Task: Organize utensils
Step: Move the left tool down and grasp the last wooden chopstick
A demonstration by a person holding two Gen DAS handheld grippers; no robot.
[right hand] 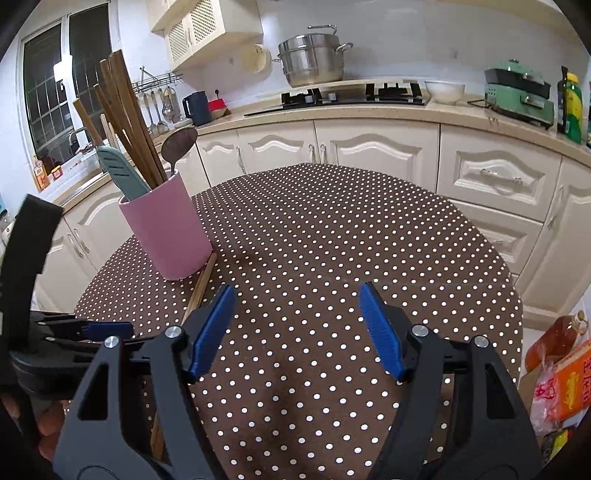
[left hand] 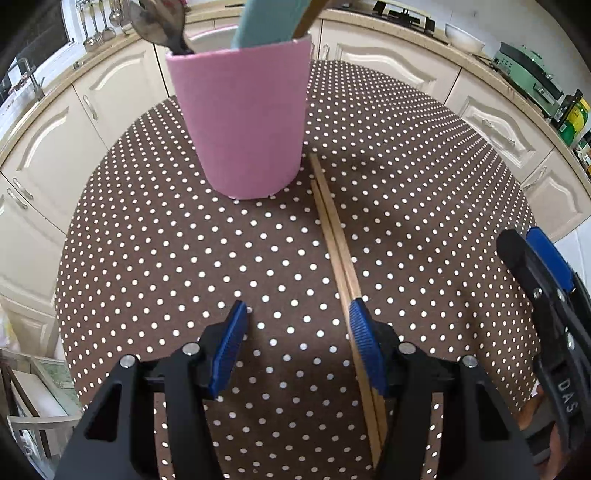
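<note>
Left wrist view shows the left gripper spread wide above the chopsticks, which lie on the table touching the pink holder, likely for pickup, while the right gripper hangs open, empty

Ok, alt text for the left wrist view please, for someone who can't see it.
The open left gripper hovers over a brown polka-dot table, where a pair of wooden chopsticks lies beside its right finger. Beyond stands a pink utensil holder with a spoon and other utensils; the right gripper shows at the right edge.
</note>
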